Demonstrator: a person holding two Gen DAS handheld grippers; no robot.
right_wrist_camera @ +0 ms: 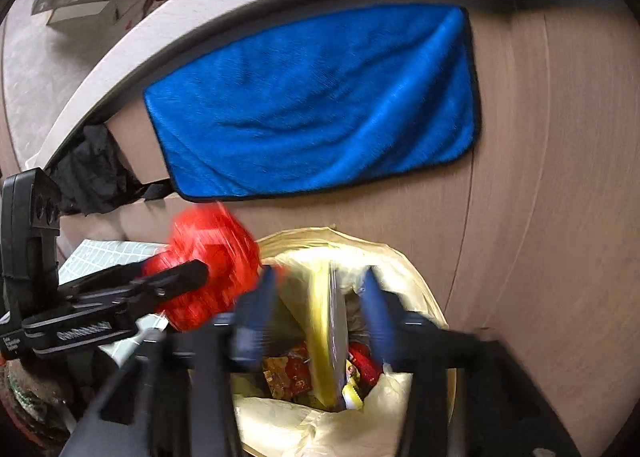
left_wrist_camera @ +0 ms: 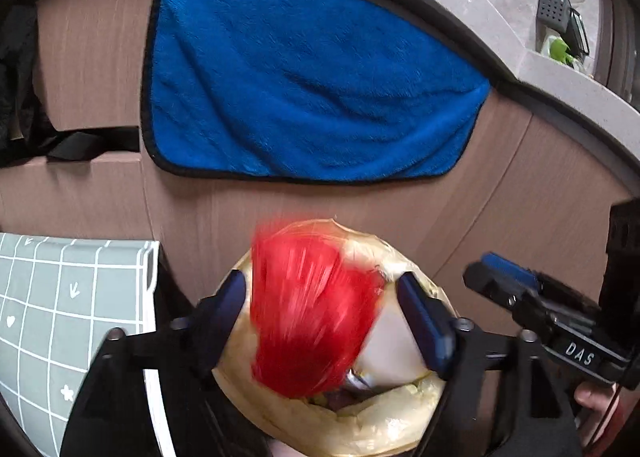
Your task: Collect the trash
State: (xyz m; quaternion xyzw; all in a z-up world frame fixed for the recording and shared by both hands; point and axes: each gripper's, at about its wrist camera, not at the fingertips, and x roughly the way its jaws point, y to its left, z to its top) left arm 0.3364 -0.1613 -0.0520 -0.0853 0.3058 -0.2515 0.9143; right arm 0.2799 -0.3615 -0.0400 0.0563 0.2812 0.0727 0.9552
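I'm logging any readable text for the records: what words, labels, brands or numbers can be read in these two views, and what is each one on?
"DAS": white letters on the black body of the right tool, seen from the left wrist view.
White lettering on the side of the left tool, in the right wrist view: too small and blurred to read.
Printed wrappers in the trash bag: print is blurred, unreadable.
Nothing else legible.

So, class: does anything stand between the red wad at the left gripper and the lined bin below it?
Nothing visible does. The red wad sits blurred between the left gripper's open jaws, directly above the bin's open mouth.
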